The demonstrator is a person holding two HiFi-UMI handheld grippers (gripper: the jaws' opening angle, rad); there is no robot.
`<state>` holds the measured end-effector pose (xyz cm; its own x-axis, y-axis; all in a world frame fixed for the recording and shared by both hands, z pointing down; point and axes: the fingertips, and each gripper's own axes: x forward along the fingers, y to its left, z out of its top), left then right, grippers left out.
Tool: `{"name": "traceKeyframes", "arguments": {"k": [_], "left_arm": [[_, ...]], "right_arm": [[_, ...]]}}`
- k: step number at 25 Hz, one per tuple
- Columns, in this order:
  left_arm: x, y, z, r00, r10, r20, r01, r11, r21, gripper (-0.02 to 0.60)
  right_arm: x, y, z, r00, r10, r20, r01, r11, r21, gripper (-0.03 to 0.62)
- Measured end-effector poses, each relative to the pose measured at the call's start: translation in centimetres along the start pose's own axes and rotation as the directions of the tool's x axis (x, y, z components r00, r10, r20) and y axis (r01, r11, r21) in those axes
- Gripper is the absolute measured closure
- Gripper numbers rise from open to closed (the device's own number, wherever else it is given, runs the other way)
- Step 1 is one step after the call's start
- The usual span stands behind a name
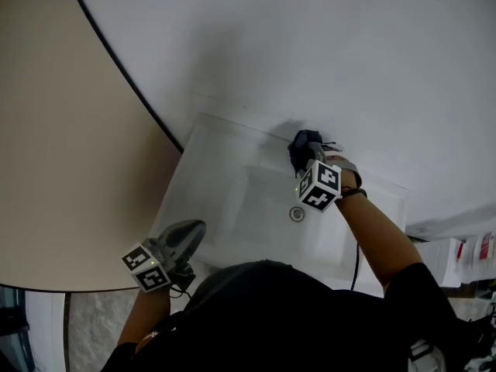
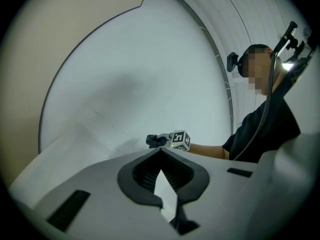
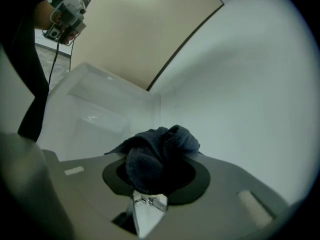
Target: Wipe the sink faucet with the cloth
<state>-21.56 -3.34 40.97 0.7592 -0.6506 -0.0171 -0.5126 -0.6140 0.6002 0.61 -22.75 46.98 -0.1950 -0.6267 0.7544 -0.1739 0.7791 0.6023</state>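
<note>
Cloth [image 3: 165, 144]: sat bunched, clamped in right gripper [image 3: 156, 176] fingers at sink [image 1: 221, 142] back edge, presumably for wiping.
Left gripper [image 2: 161, 176]: fingers were closed, empty, lower left, clear of work.

Cloth [image 3: 159, 151] dark blue; sink [image 1: 225, 208] white; marker cube [image 1: 319, 187] black-and-white squares; wall [image 1: 310, 37] white; side panel [image 1: 62, 146] beige.
</note>
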Motion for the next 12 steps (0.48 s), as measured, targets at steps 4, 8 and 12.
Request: {"name": "traceKeyframes", "arguments": {"k": [4,8,12], "left_arm": [[-1.1,0.5,0.4,1.000,0.021,0.018,-0.021,1.000,-0.005,0.582],[-1.7,0.7,0.4,0.999,0.040,0.023,-0.039,0.999,-0.015,0.582],[-1.7,0.9,-0.1,0.999,0.050,0.017,-0.050,0.998,-0.032,0.581]], "right_arm": [[1.7,4.6,1.2,0.992,0.127,0.027,-0.128,0.991,0.045,0.488],[1.4,8.3,0.4,0.912,0.323,0.254,-0.411,0.735,0.540,0.488],[1.8,6.1,-3.5,0.880,0.211,0.425,-0.473,0.306,0.826,0.488]]}}
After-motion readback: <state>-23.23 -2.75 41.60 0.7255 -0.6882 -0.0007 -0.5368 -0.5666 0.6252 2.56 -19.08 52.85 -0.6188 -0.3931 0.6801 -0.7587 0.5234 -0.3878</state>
